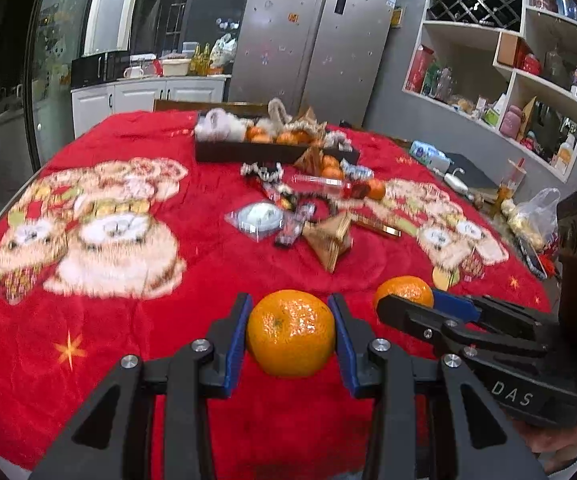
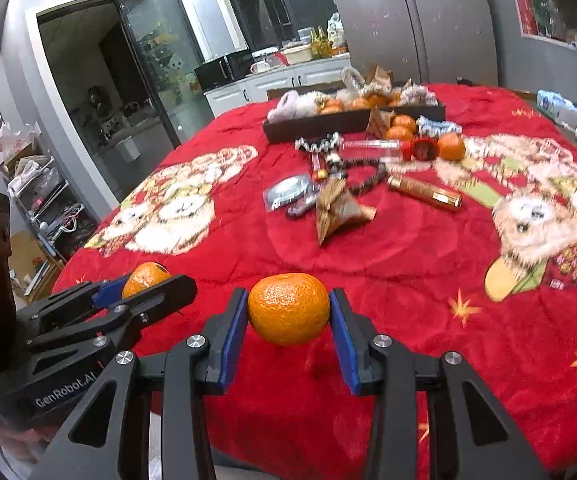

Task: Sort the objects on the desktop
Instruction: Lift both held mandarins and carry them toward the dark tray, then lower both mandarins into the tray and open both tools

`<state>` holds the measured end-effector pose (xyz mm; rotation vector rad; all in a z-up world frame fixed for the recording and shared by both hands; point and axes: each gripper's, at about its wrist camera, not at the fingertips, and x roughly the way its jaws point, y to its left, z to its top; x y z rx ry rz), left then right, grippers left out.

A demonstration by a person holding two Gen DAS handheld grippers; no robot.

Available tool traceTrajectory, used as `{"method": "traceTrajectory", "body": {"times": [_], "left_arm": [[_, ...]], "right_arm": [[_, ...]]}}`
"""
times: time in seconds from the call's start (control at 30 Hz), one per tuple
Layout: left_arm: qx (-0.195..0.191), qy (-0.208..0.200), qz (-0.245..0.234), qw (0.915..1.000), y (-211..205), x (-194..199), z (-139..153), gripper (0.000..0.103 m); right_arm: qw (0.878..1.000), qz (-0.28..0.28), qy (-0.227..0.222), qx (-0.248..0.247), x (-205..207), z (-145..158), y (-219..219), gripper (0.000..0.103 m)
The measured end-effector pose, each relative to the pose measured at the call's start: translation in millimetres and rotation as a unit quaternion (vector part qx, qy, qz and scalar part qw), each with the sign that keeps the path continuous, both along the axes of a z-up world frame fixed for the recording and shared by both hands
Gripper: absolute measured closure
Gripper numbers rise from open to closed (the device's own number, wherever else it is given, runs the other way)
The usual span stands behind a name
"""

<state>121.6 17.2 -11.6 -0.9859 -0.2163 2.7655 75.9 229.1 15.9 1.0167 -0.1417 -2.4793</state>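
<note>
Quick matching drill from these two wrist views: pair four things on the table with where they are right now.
Things:
1. left tongs
2. dark tray
3. gold tube
4. folded gold packet

Places or states:
A. lying on the red blanket, right of the packet in the right wrist view
B. closed on a mandarin
C. at the table's far side, holding mandarins
D. mid-table beside a clear-wrapped disc

Pairs: 1-B, 2-C, 3-A, 4-D

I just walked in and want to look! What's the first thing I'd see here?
Two bright tangerines, one squeezed in the left gripper and one in the right gripper, side by side above the near edge of a red teddy-bear blanket. Farther back, a dark tray holds more tangerines, with trinkets scattered in front.
</note>
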Motion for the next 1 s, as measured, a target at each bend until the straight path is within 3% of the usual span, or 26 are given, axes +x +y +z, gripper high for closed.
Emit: {"method": "traceTrajectory", "body": {"times": [0.4, 0.57, 0.7, 0.8, 1.0], "left_arm": [[-0.019, 0.025, -0.006, 0.9995, 9, -63, 42, 0.063], [-0.013, 0.007, -0.021, 0.9997, 11, -112, 48, 0.063], [-0.033, 0.006, -0.027, 0.9991, 11, -152, 56, 0.063], [-0.02, -0.004, -0.029, 0.9994, 7, -193, 60, 0.063], [-0.033, -0.006, -0.029, 0.999, 13, -270, 61, 0.063]], "right_arm": [[0.999, -0.016, 0.035, 0.006, -42, 44, 6, 0.064], [0.999, -0.015, 0.03, 0.001, -81, 53, 12, 0.064], [1.0, -0.009, 0.023, 0.008, -115, 57, 14, 0.064], [1.0, -0.011, 0.018, 0.014, -147, 60, 16, 0.064], [0.999, -0.018, 0.016, 0.033, -212, 69, 14, 0.064]]}}
